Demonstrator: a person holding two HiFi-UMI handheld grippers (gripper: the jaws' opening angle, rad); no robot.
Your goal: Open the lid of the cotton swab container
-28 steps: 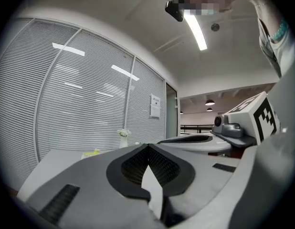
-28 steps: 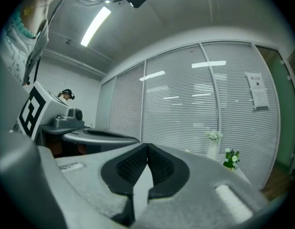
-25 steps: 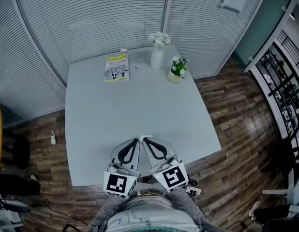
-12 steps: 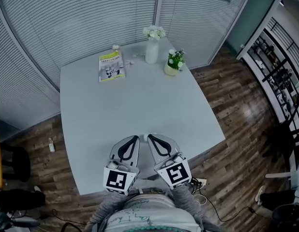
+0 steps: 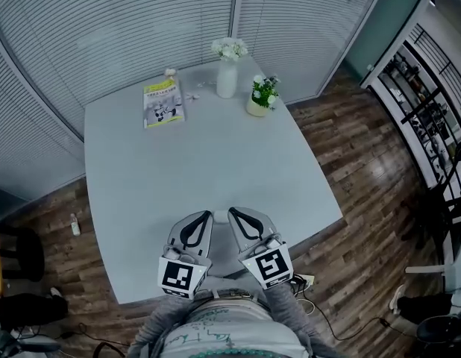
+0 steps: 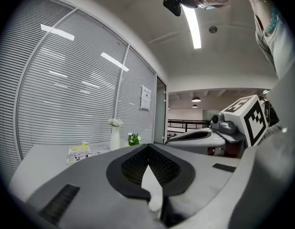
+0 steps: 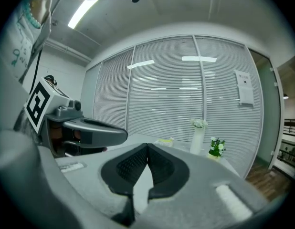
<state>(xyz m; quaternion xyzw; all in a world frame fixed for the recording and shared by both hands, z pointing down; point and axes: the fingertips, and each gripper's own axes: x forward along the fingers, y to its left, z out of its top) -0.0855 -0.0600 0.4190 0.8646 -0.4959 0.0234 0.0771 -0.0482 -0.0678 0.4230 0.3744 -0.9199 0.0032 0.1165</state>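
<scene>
Your left claw [image 5: 207,218] and right claw [image 5: 235,215] sat side by side over the near edge of the table [image 5: 133,200]. Each had its jaws pressed together on nothing, and both gripper views showed the pads meeting with only bare table ahead.

The cotton swab container [image 5: 170,71] was, as best I could judge, the small pale thing at the table's far edge. It lay touching or just beside the far corner of the yellow booklet [image 5: 162,104]. It was too small for me to be sure of it, or to tell which way its lid faced or its long axis ran.

From your claws it lay ahead and a little to the left, well apart from both, with almost the whole table between. The white vase [image 5: 226,82] and the potted plant [image 5: 259,95] stood off to its right.

Your left claw was slightly the nearer and more in line with it. I judged the coming move to be a long reach forward, and the jaws would have to spread before anything could be gripped.
</scene>
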